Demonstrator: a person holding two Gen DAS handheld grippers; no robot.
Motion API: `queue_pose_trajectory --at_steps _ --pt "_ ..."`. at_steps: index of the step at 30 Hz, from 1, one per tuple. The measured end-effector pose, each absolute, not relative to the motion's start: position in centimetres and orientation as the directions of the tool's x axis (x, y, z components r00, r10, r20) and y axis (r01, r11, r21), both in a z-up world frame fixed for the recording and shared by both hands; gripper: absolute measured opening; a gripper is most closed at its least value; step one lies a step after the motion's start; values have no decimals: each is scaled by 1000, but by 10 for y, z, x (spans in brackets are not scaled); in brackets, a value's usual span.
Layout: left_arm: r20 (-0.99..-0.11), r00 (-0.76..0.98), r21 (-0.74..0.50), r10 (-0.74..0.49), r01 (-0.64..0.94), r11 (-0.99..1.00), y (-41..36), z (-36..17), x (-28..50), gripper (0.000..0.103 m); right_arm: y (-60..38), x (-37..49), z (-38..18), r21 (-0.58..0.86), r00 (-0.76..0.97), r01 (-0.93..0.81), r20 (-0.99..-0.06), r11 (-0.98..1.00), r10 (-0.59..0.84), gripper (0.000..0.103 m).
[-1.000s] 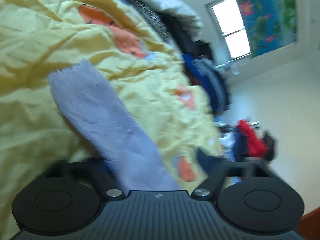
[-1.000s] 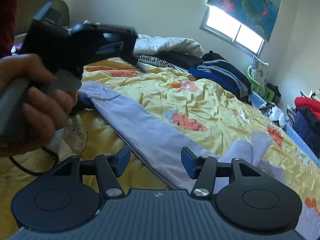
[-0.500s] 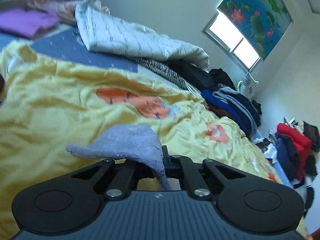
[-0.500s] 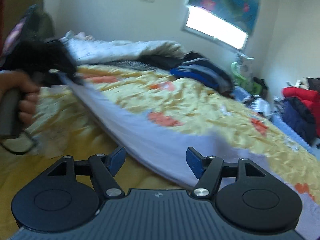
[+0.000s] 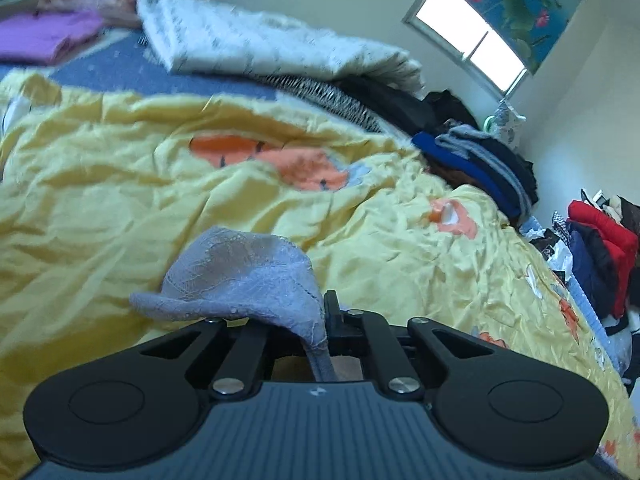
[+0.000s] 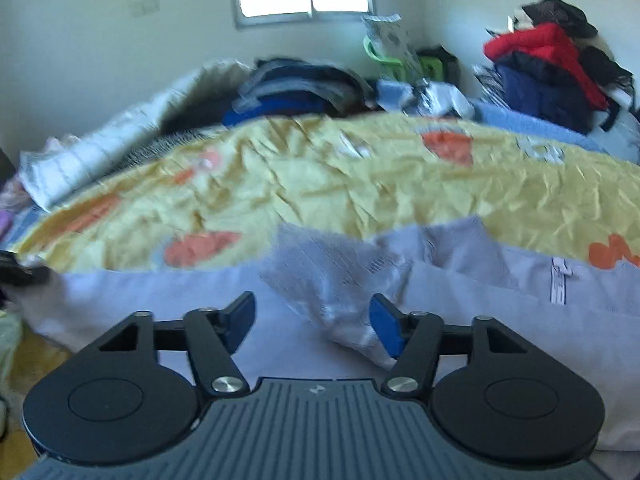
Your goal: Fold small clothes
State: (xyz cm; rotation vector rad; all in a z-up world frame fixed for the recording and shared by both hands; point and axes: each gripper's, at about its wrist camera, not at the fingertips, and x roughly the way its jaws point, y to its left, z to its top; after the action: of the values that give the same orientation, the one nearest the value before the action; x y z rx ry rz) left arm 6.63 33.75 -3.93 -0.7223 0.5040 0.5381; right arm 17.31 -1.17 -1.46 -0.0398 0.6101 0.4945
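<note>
Folding has barely begun: the left gripper (image 5: 326, 320) is clamped on a cuff of the lilac garment (image 6: 500, 304), the right gripper (image 6: 312, 320) has its fingers apart above it, nothing folded yet

free: yellow bedspread (image 5: 120, 200) middle | blocked: far edge, quilt (image 5: 260, 40), folded clothes stack (image 5: 480, 160)

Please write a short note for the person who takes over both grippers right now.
Left gripper: shut on one end of the lilac garment, lifted above the yellow bedspread.
Right gripper: open, holds nothing, its jaws just widened; it hovers over the garment's bunched middle.
Done: one end gripped.
Left: the garment lies stretched and rumpled across the bedspread, no fold made yet. Probably grip the other part, then fold.
</note>
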Motion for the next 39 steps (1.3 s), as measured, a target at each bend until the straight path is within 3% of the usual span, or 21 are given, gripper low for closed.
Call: queue_pose_trajectory --at_steps 10,16,27,39 --pt "-596 754 -504 278 -620 602 342 -44 62 7 6 138 -6 40 674 -557 -562 829 479 72" --pt "-568 744 -397 352 -622 675 322 -26 64 7 22 154 -28 -11 624 -558 -664 830 411 71" --pt "-507 765 -225 397 -562 796 266 3 82 7 -19 123 9 68 687 -527 -553 847 472 76" --pt "-491 803 -147 339 -460 876 205 18 109 7 -65 113 8 29 759 -434 -526 901 382 76"
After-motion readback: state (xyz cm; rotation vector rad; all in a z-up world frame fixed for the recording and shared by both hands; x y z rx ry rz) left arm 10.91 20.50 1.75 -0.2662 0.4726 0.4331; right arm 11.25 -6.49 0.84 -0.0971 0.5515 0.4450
